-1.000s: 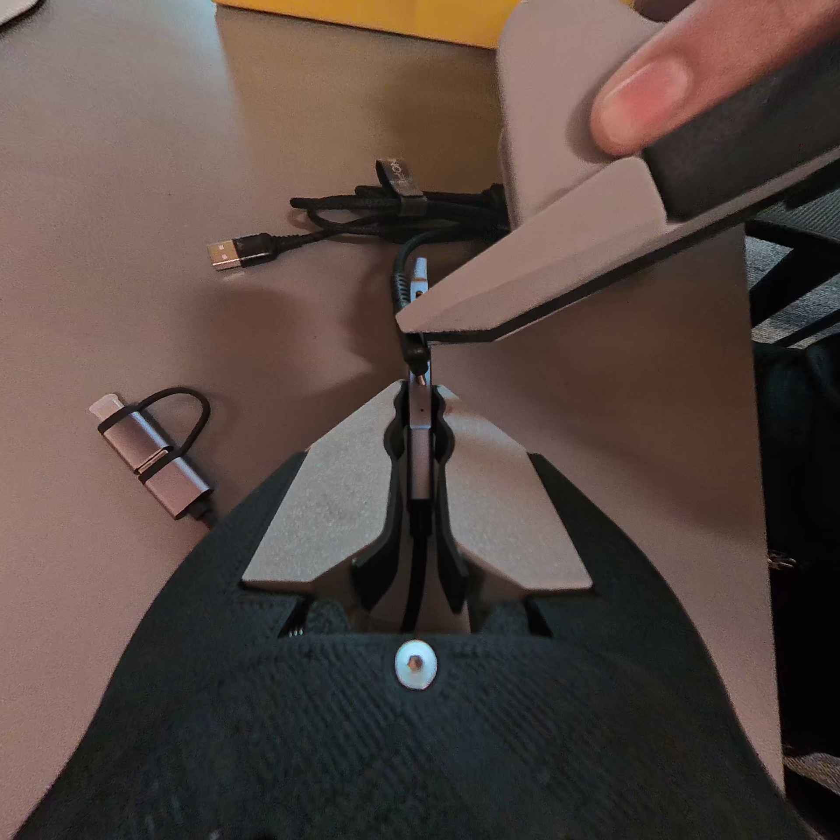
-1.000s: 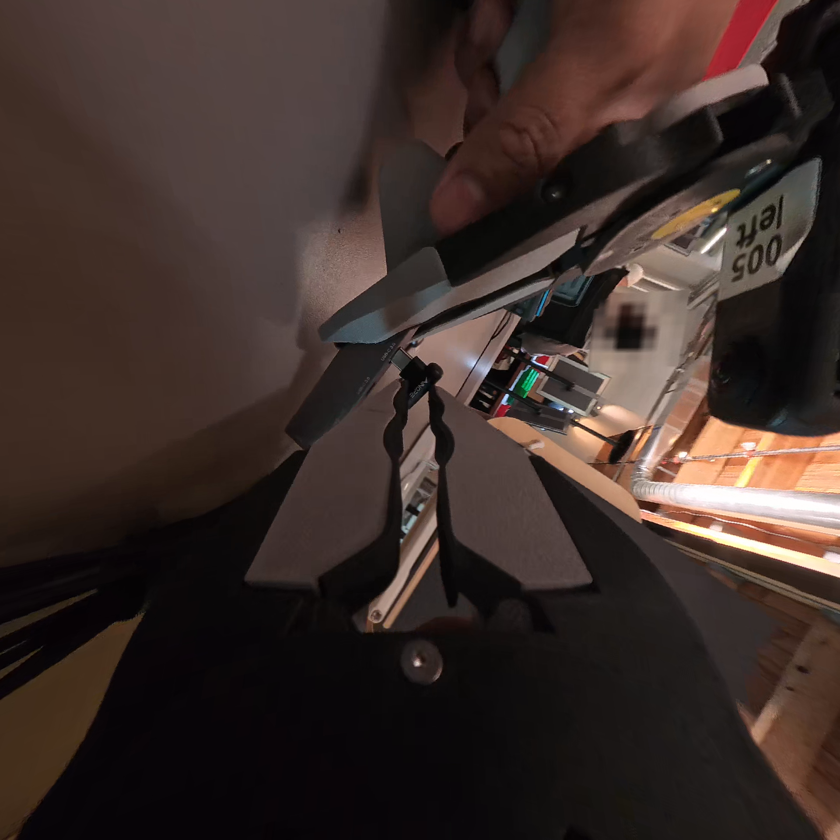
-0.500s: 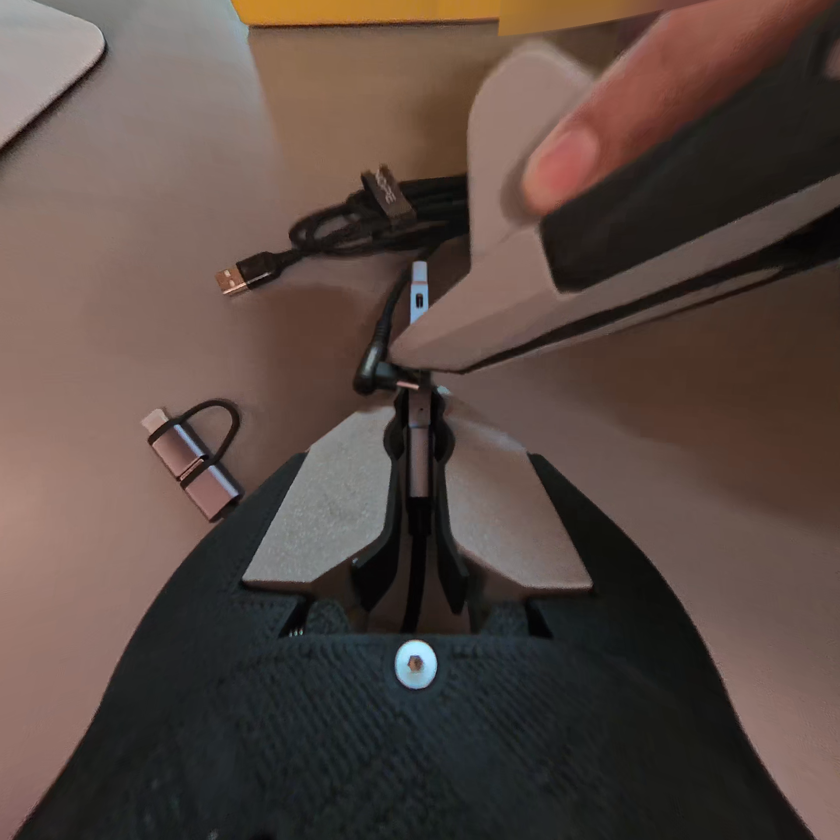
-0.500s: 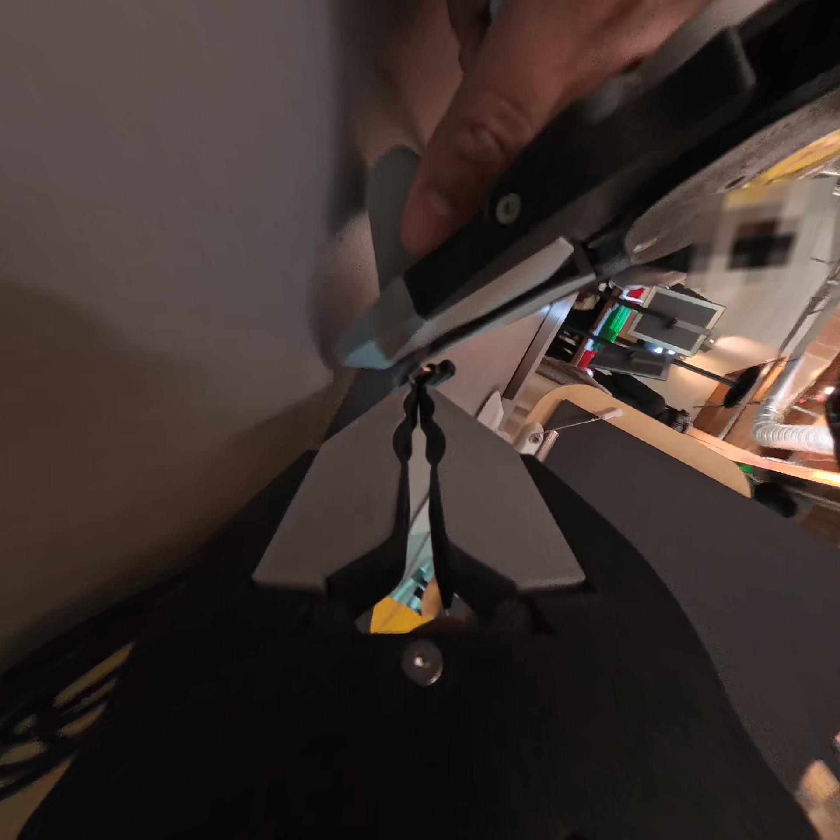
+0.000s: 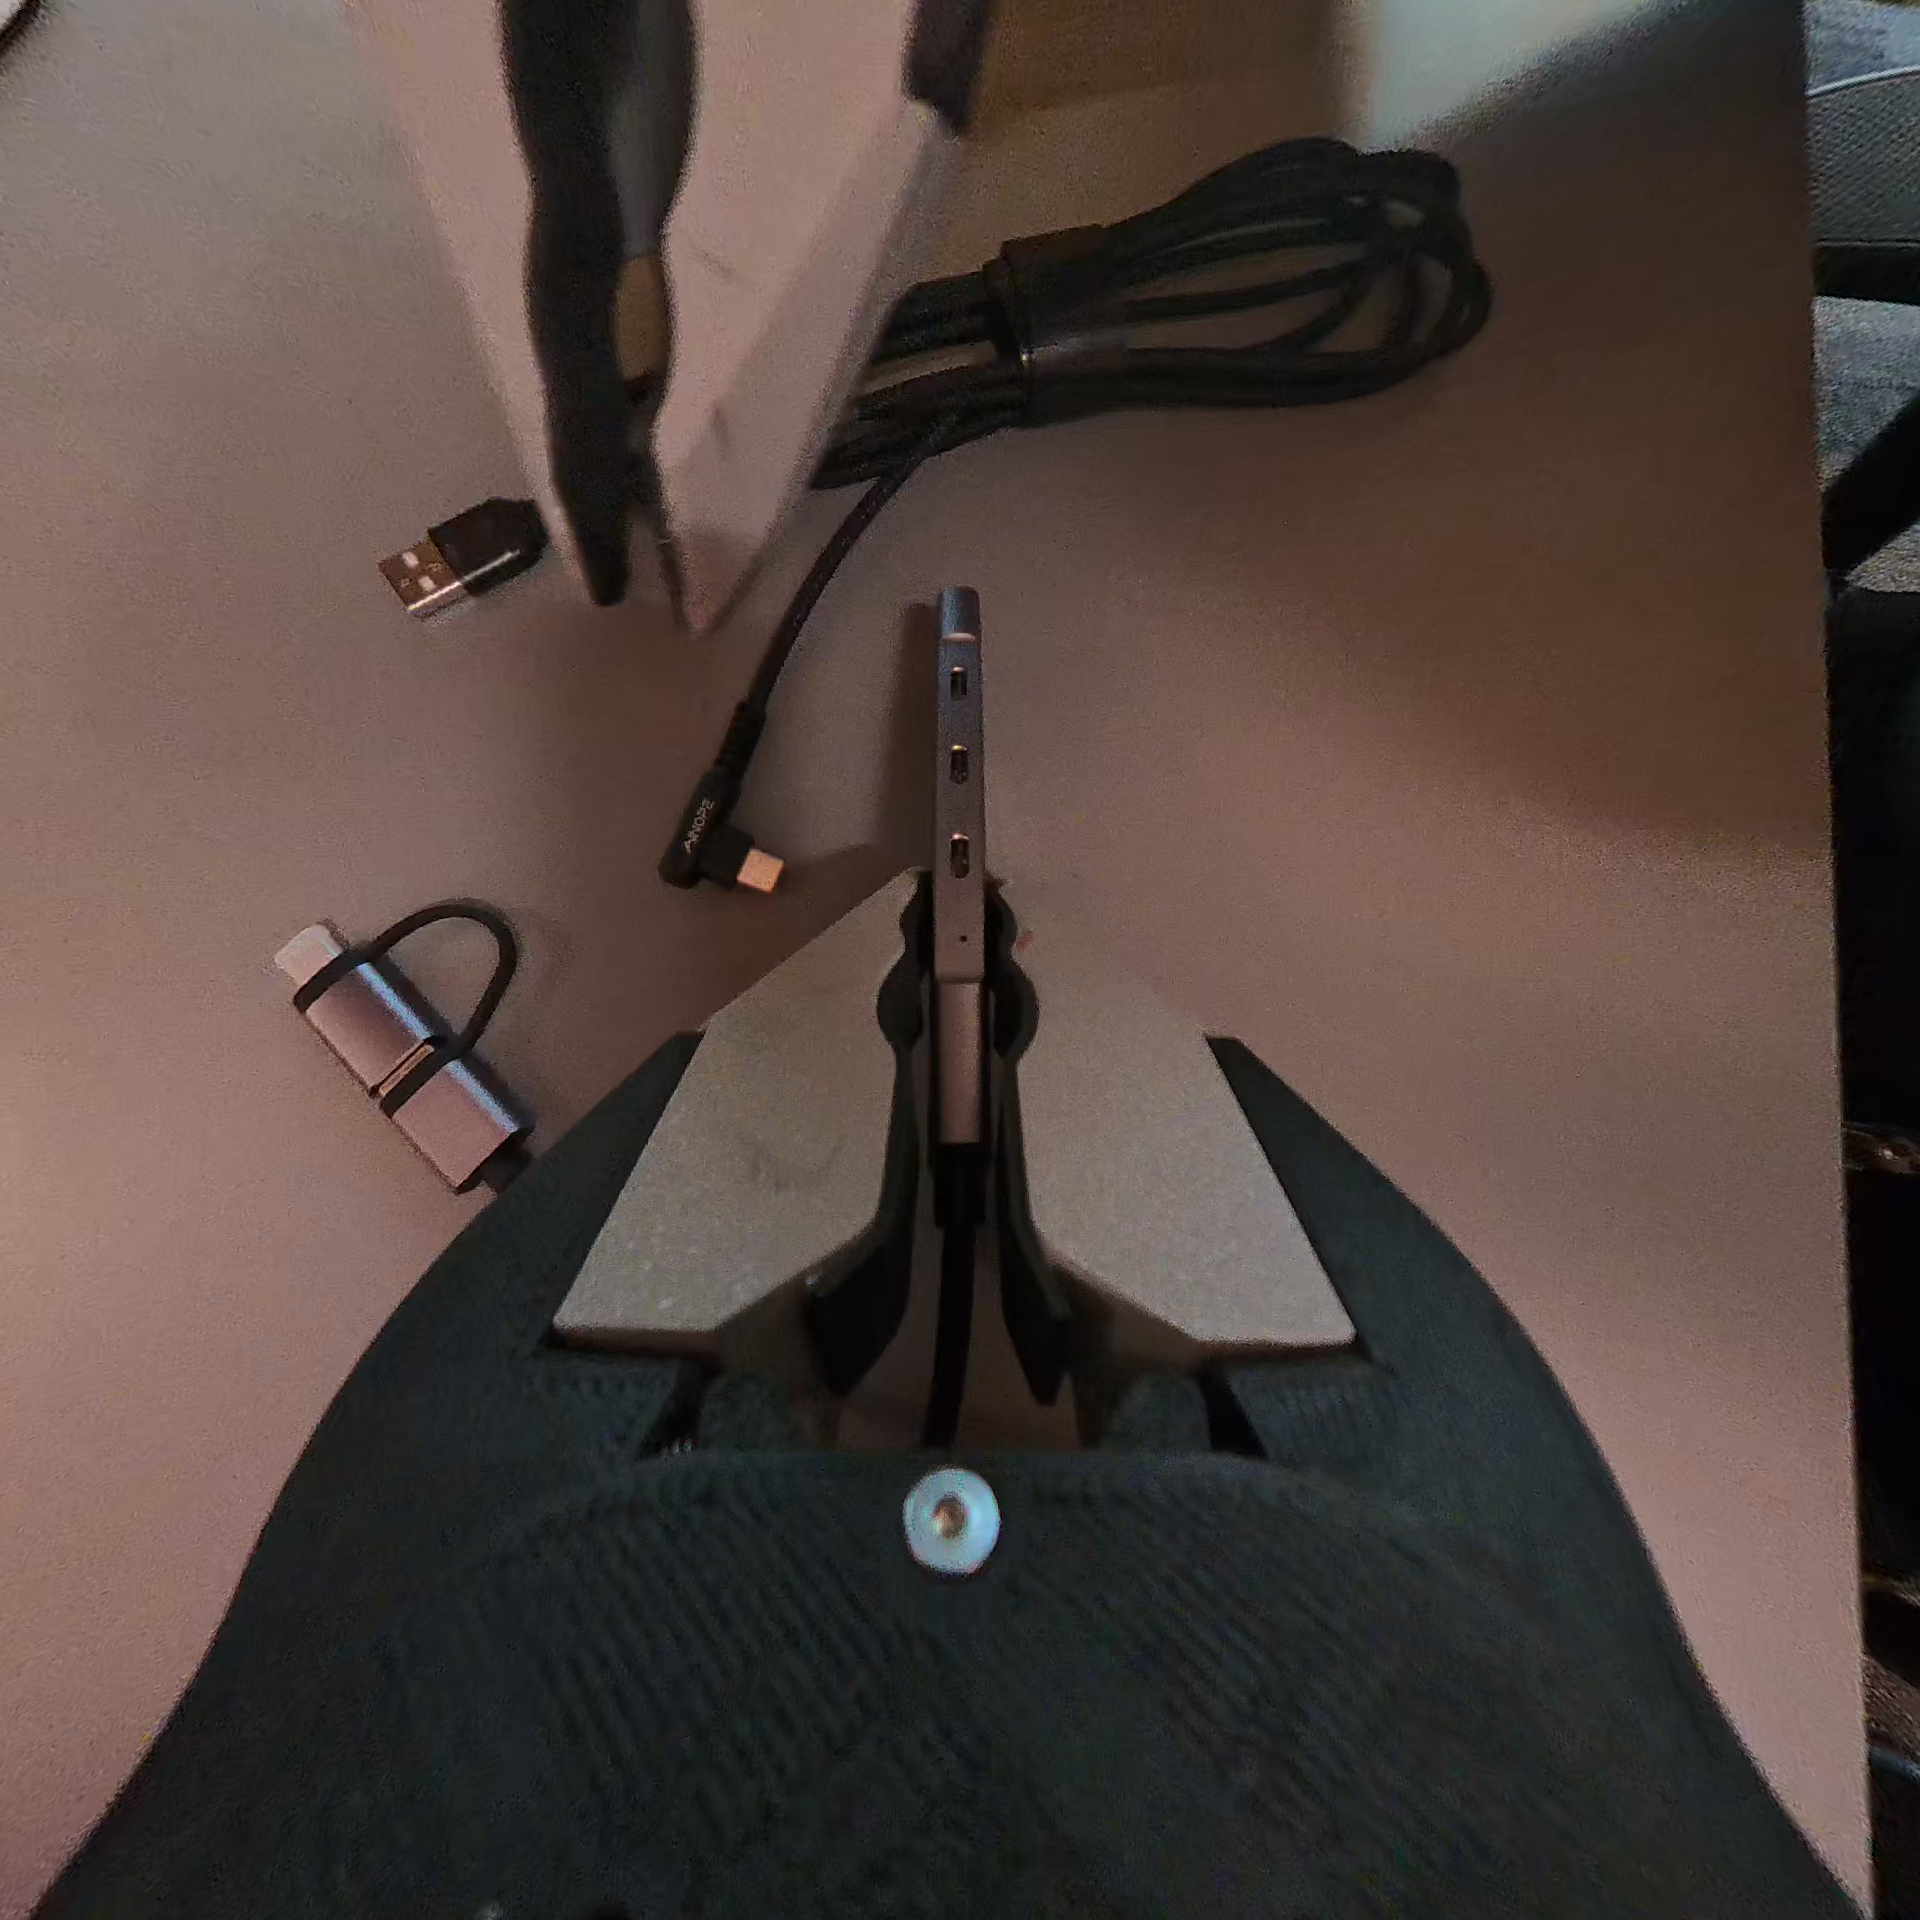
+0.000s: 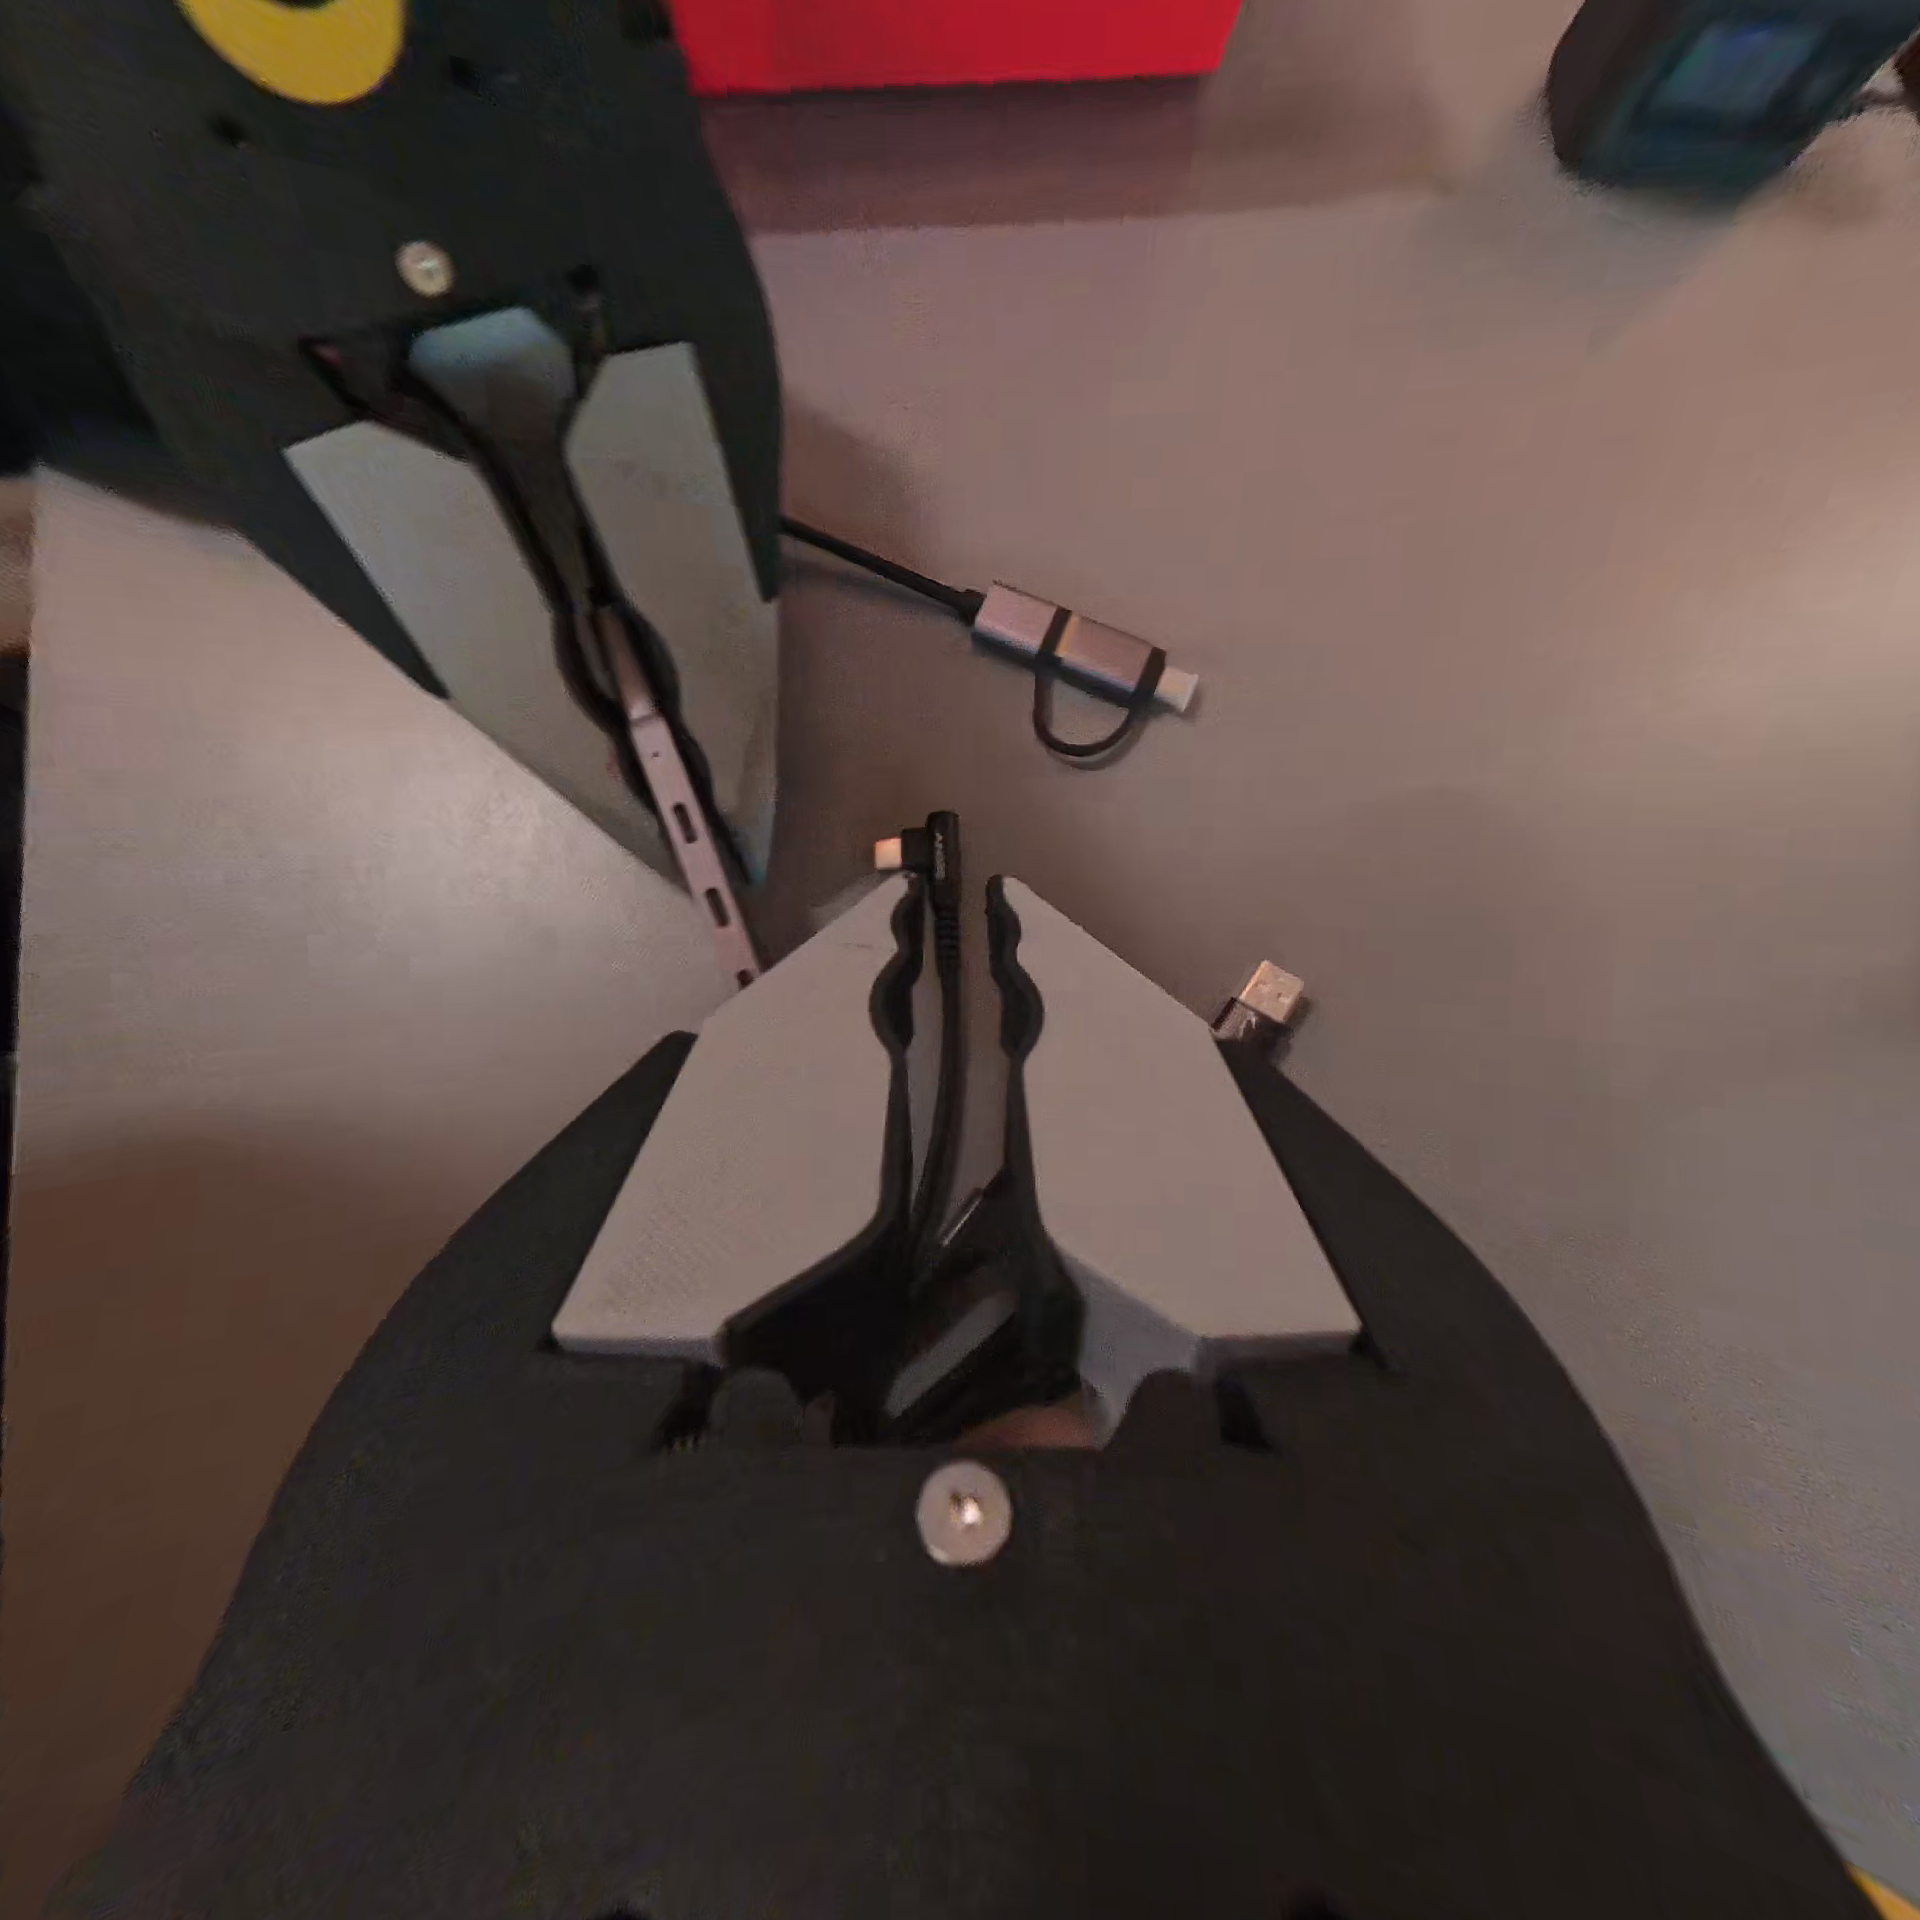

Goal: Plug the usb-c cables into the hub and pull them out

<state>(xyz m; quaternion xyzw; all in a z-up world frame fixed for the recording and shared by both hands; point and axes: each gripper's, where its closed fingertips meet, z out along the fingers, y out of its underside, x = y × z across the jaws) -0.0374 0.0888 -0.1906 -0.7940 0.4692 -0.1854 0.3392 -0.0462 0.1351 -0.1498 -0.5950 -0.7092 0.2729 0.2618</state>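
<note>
3 slots ran along the narrow edge of the hub (image 5: 958,790), all empty and turned up toward the camera — the left tool (image 5: 956,904) was clamped on its lower body, leaving that edge clear for a plug. Beside it on the tabletop (image 5: 1351,831), just apart, lay the angled usb-c plug (image 5: 727,854), unplugged. From the right wrist view, the right tool (image 6: 948,894) stood apart, straddling the plug's cable (image 6: 940,1039) without pinching it. Farther out lay a grey adapter (image 5: 400,1055), a USB-A plug (image 5: 457,556) and the bundled black cable (image 5: 1195,312).
</note>
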